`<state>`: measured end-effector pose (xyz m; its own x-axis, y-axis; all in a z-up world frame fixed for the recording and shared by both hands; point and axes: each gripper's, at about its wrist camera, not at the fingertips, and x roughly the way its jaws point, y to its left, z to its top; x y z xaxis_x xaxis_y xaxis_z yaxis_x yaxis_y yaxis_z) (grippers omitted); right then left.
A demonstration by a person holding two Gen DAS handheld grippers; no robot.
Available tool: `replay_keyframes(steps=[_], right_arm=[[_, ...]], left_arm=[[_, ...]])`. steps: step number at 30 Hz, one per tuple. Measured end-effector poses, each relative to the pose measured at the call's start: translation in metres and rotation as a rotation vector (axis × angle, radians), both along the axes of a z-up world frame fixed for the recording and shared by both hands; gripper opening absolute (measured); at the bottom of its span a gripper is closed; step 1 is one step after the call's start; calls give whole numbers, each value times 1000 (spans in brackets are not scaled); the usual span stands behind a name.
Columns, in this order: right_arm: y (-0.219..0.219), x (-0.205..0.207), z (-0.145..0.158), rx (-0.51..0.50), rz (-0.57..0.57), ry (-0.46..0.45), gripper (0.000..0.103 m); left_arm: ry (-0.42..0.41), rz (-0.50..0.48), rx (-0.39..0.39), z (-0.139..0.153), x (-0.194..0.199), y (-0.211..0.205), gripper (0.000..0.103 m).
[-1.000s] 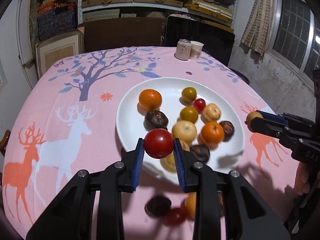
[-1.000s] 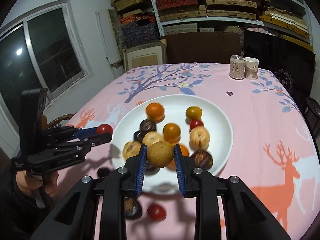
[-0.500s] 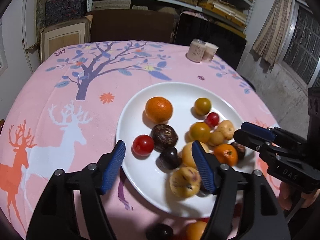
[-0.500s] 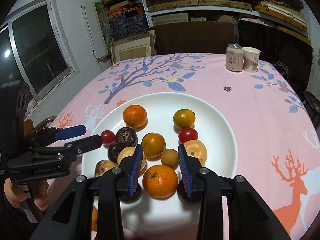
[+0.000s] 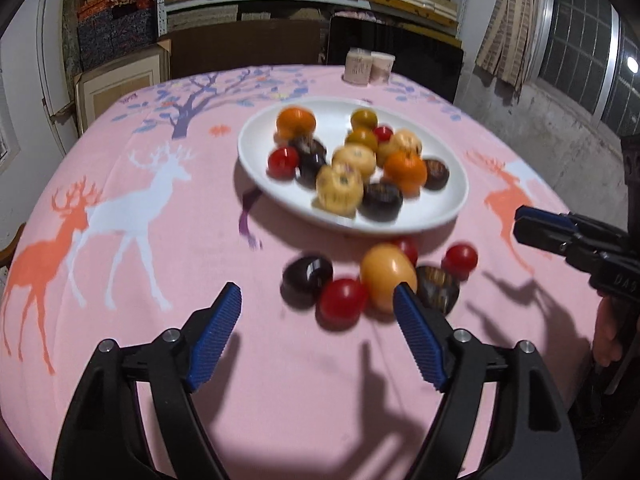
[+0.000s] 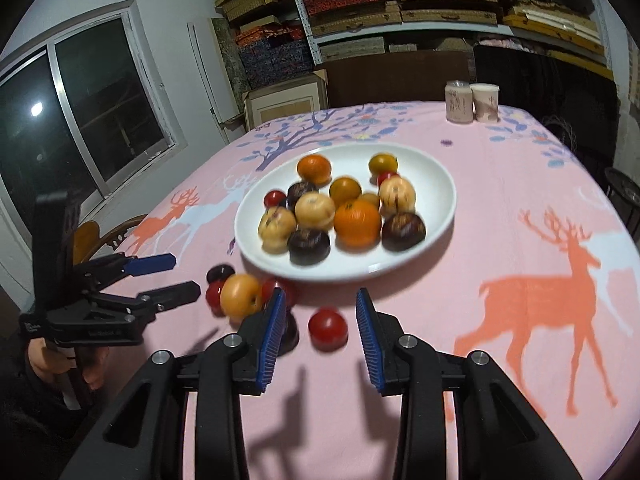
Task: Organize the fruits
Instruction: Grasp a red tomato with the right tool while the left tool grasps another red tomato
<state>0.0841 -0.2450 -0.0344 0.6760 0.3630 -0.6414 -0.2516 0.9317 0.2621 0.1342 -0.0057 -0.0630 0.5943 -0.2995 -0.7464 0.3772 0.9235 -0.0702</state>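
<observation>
"How much of the fruit is put away?"

"A lot of it. The white plate (image 5: 448, 216) sits in the upper middle of my left picture, and it has a big pile on it: oranges, yellow round ones, dark ones and a small red one. But a little bunch is not on it yet. It lies on the pink tablecloth (image 5: 160, 264), just below the plate's near rim."

"What is in that bunch?"

"A yellow-orange fruit (image 5: 387, 275), a dark fruit (image 5: 307, 276) to its left, a red tomato (image 5: 342, 301) touching the yellow one, another dark one on its right side, and two more red ones behind. The picture is a bit blurry, so I can't tell you more than that."

"What are your claws doing?"

"My left claw (image 5: 318, 306) has just been opening and now it is wide. Nothing is in it. The bunch lies just past its tips, and its right tip covers a bit of the yellow fruit in the picture, but I can't tell if it touches."

"And the other one?"

"My right claw (image 6: 320, 314) is open a smaller bit and holds nothing. One red tomato (image 6: 328, 326) lies on the cloth, seen in the gap between its blue pads (image 6: 272, 330), with space on each side. I think that one goes to the plate next."
</observation>
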Motion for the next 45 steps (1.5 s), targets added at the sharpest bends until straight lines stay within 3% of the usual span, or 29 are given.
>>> replay_keyframes(steps=[3,7,9,11,18,23,24,26,34,45], right_arm=[[2,-7,-11,8,-4,28,36],[3,-9,-19,2,-10,46,36],[2,-10,-20,6,-14,47,36],[0,-9,-20,7,-17,45,36],[-2,1,-27,-6,-23,70,36],[1,9,-31,-21,-22,94,36],[2,10,-32,-21,-20,96,36],[4,9,-32,-27,-16,96,36],[9,11,-26,-67,-6,87,36],[31,35,-40,-175,12,138,37]], left_arm=[[12,-2,43,-15,-5,-6,74],[26,-8,80,-23,-2,-13,58],[13,-5,94,-23,1,-17,57],[13,-19,98,-23,3,-23,46],[47,-41,82,-26,9,-25,43],[58,-67,74,-28,10,-28,47],[60,-66,60,-28,10,-26,44],[61,-68,25,-26,10,-22,28],[-46,-43,-33,-9,-7,-11,28],[27,-24,5,-21,-5,-9,29]])
